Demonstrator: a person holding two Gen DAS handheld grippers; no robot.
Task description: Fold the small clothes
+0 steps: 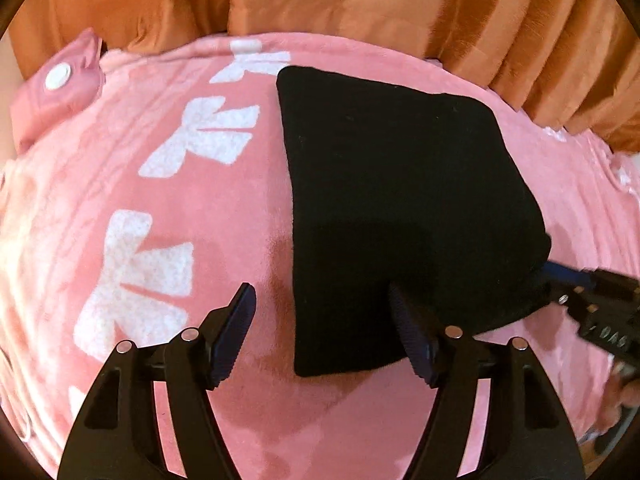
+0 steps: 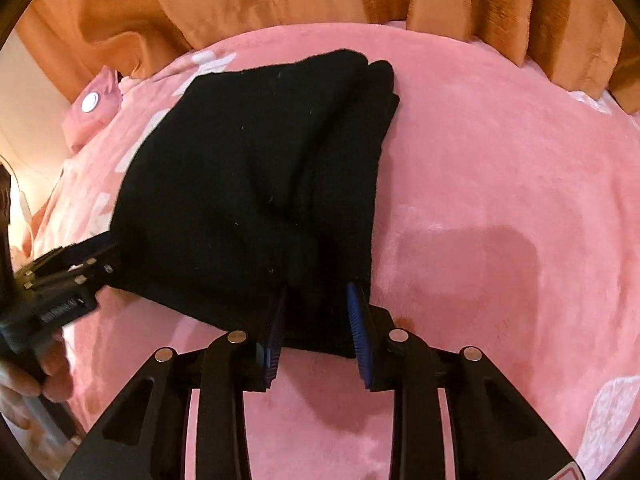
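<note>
1. A black garment (image 1: 400, 208) lies folded on a pink blanket (image 1: 120, 184) printed with white bows (image 1: 204, 136); the blanket covers a bed.
2. Taking the garment as the landmark, its near edge is closest to both grippers, and its far end points toward the orange curtain (image 1: 400, 12) hanging behind the bed.
3. The left gripper (image 1: 320, 320) hangs over the garment's near left corner. Its fingers (image 1: 236, 332) are spread wide and released: one is over bare blanket left of the garment, the other over the cloth's near edge, and neither presses on it.
4. The right gripper (image 2: 318, 328) is at the garment's near right corner. Its fingers (image 2: 360, 340) are clenched on a bunched fold of the black cloth, which fills the gap between the blue ribbed pads.
5. From the right wrist view, the garment shows stacked layers along its right side, and a rounded double fold at the far end.
6. A pink pillow corner (image 1: 60, 88) with a white round button lies beyond the garment's far left, near the curtain.
7. A hand (image 2: 36, 372) grips the left tool's handle, left of the garment's near edge.
</note>
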